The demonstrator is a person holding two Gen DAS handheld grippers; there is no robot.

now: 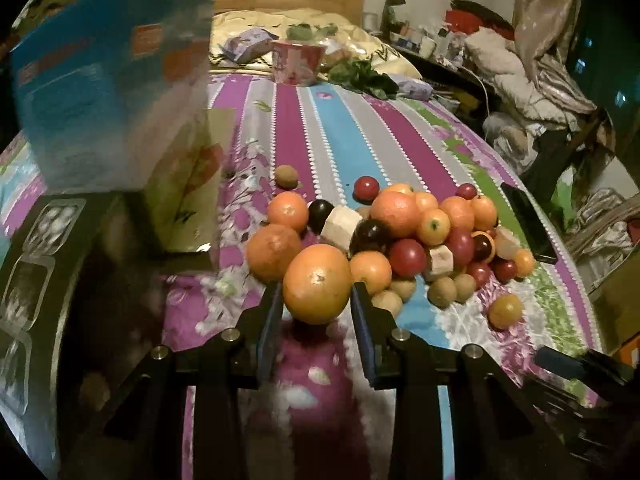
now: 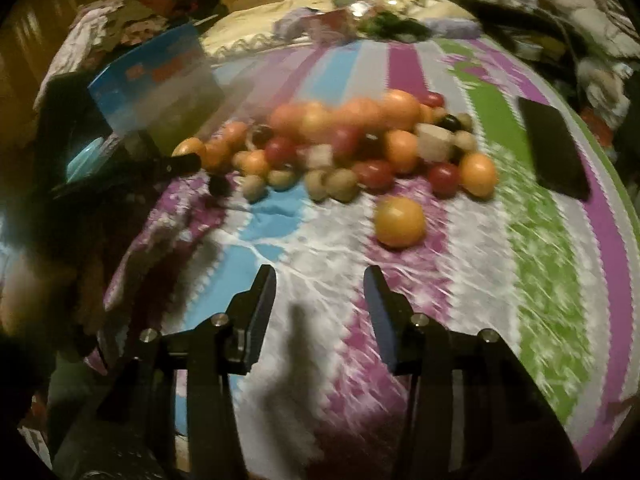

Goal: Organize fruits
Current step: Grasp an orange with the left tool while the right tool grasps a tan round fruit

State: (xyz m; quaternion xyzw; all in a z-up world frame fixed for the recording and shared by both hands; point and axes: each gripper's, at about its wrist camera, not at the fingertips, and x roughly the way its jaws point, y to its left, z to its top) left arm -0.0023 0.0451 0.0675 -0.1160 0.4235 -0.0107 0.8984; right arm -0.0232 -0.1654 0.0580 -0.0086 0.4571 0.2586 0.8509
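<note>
A pile of fruit lies on a striped bedspread: oranges, red and dark plums, small brown fruits and pale cut chunks. My left gripper is shut on a large orange and holds it just above the cloth, at the near left of the pile. My right gripper is open and empty above the cloth, short of a lone orange-yellow fruit that sits apart from the pile. The left gripper shows blurred at the pile's left in the right wrist view.
A blue box and a black tray with clear compartments stand at the left. A black phone lies right of the pile; it also shows in the right wrist view. A pink cup and greens sit far back by the headboard.
</note>
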